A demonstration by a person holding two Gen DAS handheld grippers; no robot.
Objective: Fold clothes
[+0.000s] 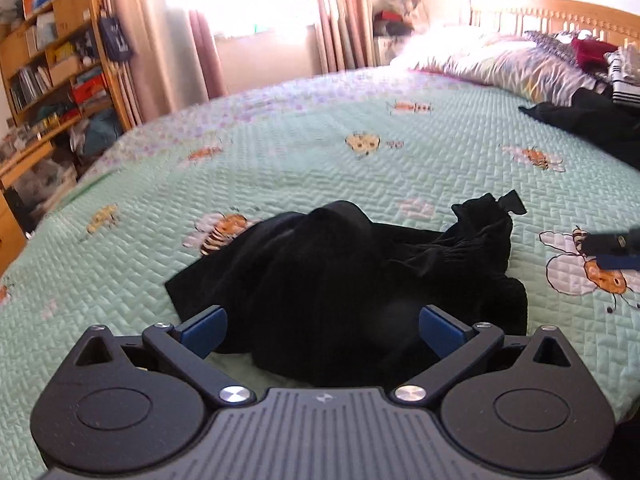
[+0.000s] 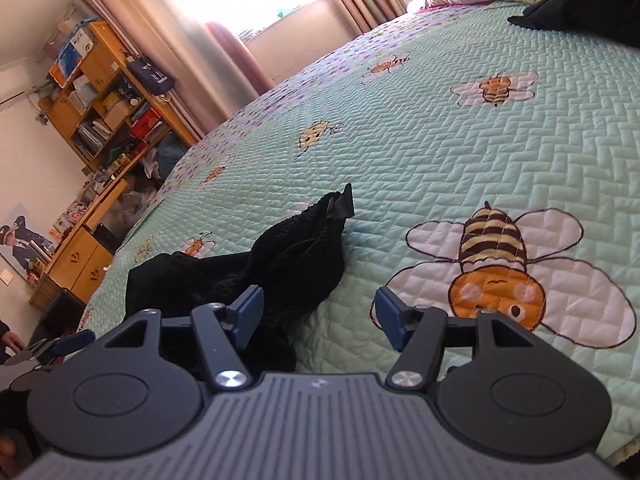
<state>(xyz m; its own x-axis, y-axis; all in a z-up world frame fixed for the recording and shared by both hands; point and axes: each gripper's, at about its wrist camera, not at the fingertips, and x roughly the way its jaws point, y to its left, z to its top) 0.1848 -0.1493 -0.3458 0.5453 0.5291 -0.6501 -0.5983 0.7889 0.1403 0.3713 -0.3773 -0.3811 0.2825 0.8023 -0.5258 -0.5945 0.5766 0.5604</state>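
Bedroom w/ a bed under a mint-green quilted bedspread (image 1: 304, 160) printed w/ cartoon bees; that bedspread is the landmark for everything below.

Left gripper (image 1: 322, 330): jaws spread wide, blue pads on either side of the near edge of a crumpled black garment (image 1: 320, 280). Pads don't seem to press it; cloth sits between them, nothing gripped. Garment lies bunched near the front edge of the bedspread, humped in the middle, w/ a gathered, ruffled end and a small pointed tab sticking up on its right side.

Right gripper (image 2: 316, 320): jaws apart, roughly mid-open, nothing held. Left pad is at the edge of the same black garment (image 2: 280, 264); right pad is over bare bedspread (image 2: 500, 152), just beside a big bee print (image 2: 504, 272). In the left wrist view the right gripper's tip (image 1: 612, 250) shows at the right edge, low over a bee, apart from the garment.

Further back on the bedspread, right side: more dark clothing (image 1: 592, 124), then a floral pillow (image 1: 500, 64) and a wooden slatted headboard (image 1: 560, 16). Beyond the bedspread's far left edge: pink curtains (image 1: 160, 40) round a bright window, and a wooden bookshelf (image 1: 52, 60) crammed w/ books and boxes. Left gripper's tip (image 2: 70, 342) peeks in at the right wrist view's left edge.
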